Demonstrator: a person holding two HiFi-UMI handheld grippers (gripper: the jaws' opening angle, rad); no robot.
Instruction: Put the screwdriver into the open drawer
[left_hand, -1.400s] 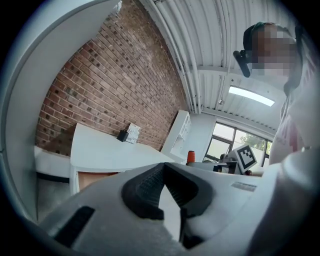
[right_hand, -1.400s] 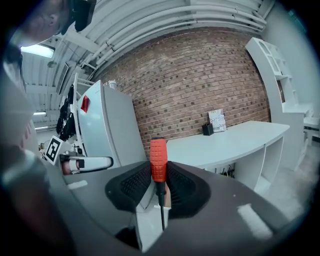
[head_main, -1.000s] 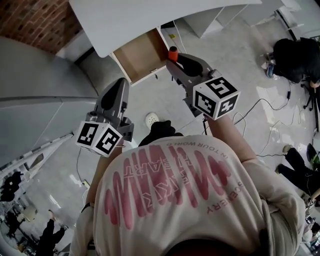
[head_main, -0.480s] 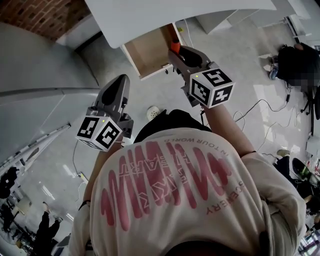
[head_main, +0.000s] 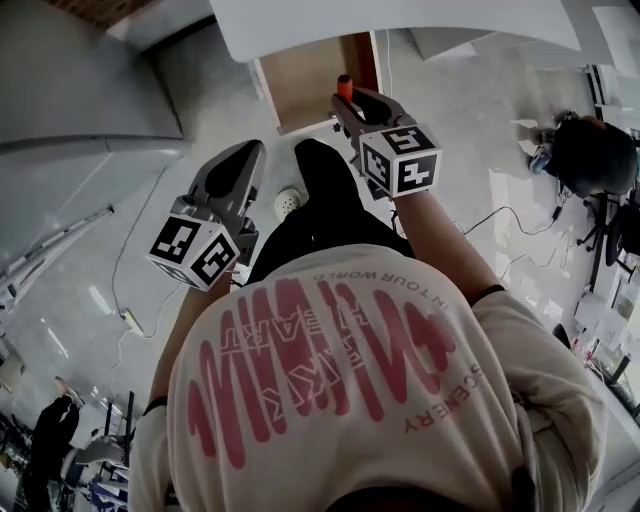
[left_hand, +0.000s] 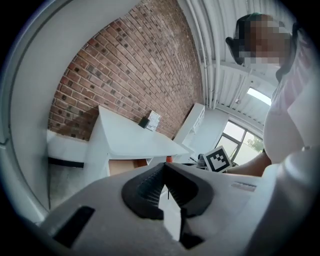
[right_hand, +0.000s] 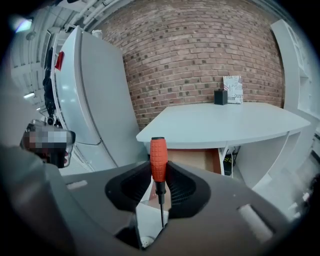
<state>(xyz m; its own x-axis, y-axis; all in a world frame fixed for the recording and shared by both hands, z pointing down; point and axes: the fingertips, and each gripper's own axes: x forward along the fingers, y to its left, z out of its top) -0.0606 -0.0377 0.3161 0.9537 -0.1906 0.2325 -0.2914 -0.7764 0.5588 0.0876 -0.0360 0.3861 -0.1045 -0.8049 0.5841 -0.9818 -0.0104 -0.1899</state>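
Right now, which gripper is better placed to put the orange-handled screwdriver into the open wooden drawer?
Right. The right gripper is shut on the orange-handled screwdriver and sits close to the open wooden drawer; the left gripper is shut, empty and further back.

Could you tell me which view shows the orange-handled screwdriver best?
The right gripper view: the orange-handled screwdriver shows handle and thin shaft, clamped in the right gripper. The head view shows only its handle top; the left gripper view, an orange speck.

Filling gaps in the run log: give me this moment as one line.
right gripper: shut on screwdriver | left gripper: shut, empty | drawer: open under table, screwdriver not yet inside
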